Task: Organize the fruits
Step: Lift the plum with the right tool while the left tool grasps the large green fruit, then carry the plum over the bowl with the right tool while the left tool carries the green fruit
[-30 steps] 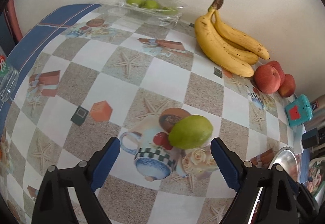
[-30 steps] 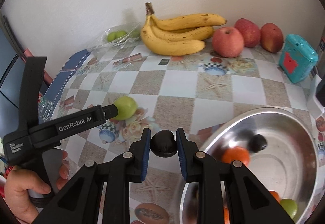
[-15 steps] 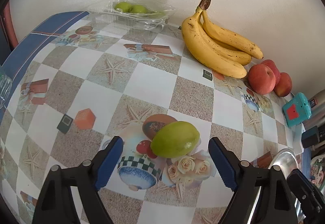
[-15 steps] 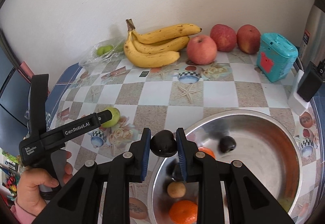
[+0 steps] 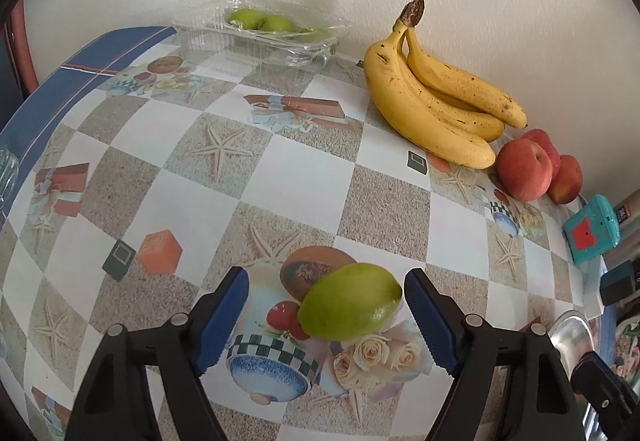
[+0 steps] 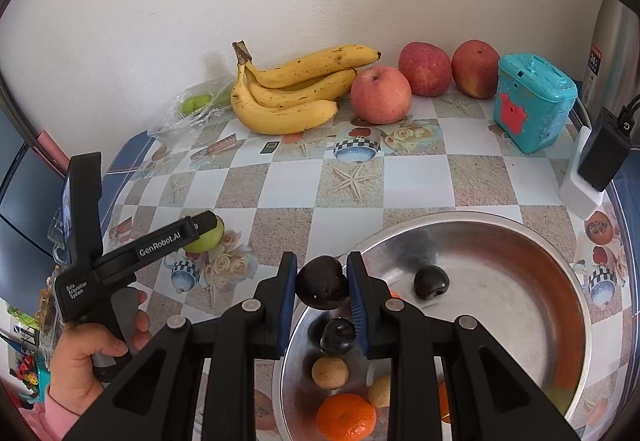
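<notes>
Left gripper [image 5: 326, 305]: fingers spread either side of the green fruit [image 5: 350, 301], jaws have just been closing in; the right pad looks just beside the skin, the left pad apart from it, no press yet.
Green fruit: lies on its side on the counter [image 5: 192, 209], near edge, over the printed cup and roses.
Handling, green fruit: likely firm and fairly light, with a smooth waxy skin that could slip; its oval shape may roll if nudged from one side only.
Where to take hold: across the fat middle, pads square on opposite flanks, not toward the tapered ends.
Right gripper [image 6: 322, 287]: fingers closed on a dark round fruit [image 6: 322, 283], held above the near-left rim of the steel bowl [image 6: 520, 241].
Handling, dark fruit: small, glossy, probably soft; a gentle squeeze seems enough.
Bowl contents: dark fruits, an orange [image 6: 346, 417], small tan fruits.
Far side: bananas [image 5: 436, 101], apples [image 6: 380, 95], a clear tray [image 5: 260, 29] with green fruit, along the wall.
Person's hand [image 6: 86, 357]: wrapped on the left gripper's handle, near left.
</notes>
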### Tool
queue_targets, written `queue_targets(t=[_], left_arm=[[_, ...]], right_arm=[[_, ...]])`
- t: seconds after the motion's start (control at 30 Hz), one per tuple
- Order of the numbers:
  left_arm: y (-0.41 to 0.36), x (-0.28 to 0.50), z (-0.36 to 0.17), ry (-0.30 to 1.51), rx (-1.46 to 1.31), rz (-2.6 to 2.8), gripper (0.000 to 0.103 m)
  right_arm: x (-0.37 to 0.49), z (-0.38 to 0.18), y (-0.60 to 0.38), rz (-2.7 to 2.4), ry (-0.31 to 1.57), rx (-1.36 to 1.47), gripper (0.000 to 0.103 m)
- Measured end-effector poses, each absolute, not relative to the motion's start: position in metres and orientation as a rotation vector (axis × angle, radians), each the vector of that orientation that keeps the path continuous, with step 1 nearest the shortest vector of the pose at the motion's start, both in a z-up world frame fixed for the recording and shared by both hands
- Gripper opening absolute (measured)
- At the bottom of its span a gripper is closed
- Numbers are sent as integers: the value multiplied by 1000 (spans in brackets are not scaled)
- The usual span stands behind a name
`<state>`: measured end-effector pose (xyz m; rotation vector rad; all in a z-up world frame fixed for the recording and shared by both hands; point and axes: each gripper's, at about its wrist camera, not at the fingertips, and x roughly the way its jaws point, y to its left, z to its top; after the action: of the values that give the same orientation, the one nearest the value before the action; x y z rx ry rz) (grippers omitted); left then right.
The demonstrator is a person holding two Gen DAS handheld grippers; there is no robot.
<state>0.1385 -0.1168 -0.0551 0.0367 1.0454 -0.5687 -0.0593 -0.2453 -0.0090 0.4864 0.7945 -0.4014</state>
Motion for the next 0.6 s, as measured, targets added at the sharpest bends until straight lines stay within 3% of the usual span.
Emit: queue_targets(t=[0.17, 0.37, 0.6], left_arm=[[-122, 138, -60, 1062, 50, -580, 75], [-125, 133, -58, 1053, 43, -611, 55], [-124, 132, -58, 1054, 42, -609, 55]], right_arm=[[-58, -11, -245, -405, 800, 486, 26], [-59, -12, -247, -409, 803, 494, 26], [-59, -12, -248, -411, 803, 500, 26]])
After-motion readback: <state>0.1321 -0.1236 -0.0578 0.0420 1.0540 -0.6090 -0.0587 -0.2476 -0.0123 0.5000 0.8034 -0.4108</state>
